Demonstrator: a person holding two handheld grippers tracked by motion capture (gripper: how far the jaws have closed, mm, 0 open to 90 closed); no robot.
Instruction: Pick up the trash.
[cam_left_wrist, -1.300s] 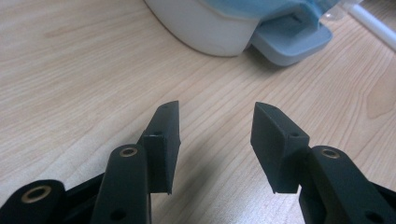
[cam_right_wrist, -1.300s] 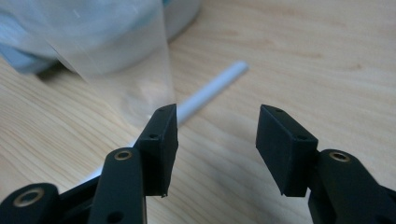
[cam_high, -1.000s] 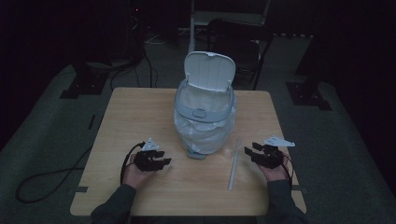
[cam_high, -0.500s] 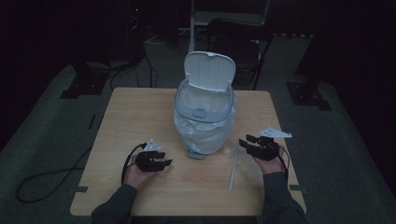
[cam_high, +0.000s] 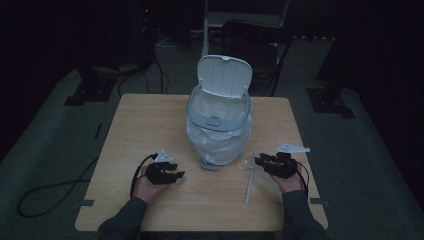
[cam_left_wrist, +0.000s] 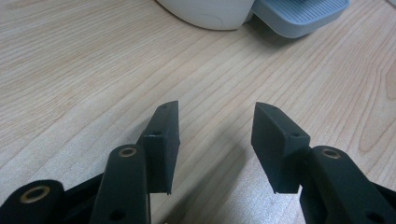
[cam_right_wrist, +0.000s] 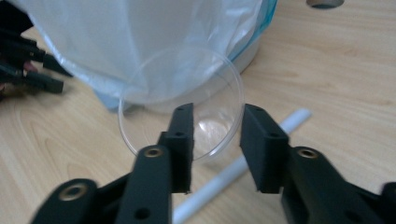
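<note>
Closing right tongs (cam_right_wrist: 215, 149) partly hide a clear cup (cam_right_wrist: 182, 102), grip unclear.

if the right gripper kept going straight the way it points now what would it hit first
Probably the clear plastic cup lying just ahead of the right gripper, whose jaws have just been closing. Behind the cup is the bag-lined bin. Depth is hard to judge.

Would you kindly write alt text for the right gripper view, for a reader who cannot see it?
The right hand-held gripper reaches toward a clear plastic cup lying on its side on the wooden table, its jaws having just been closing around the cup's rim. Behind stands a bin lined with a translucent bag; a white straw lies beneath.
</note>
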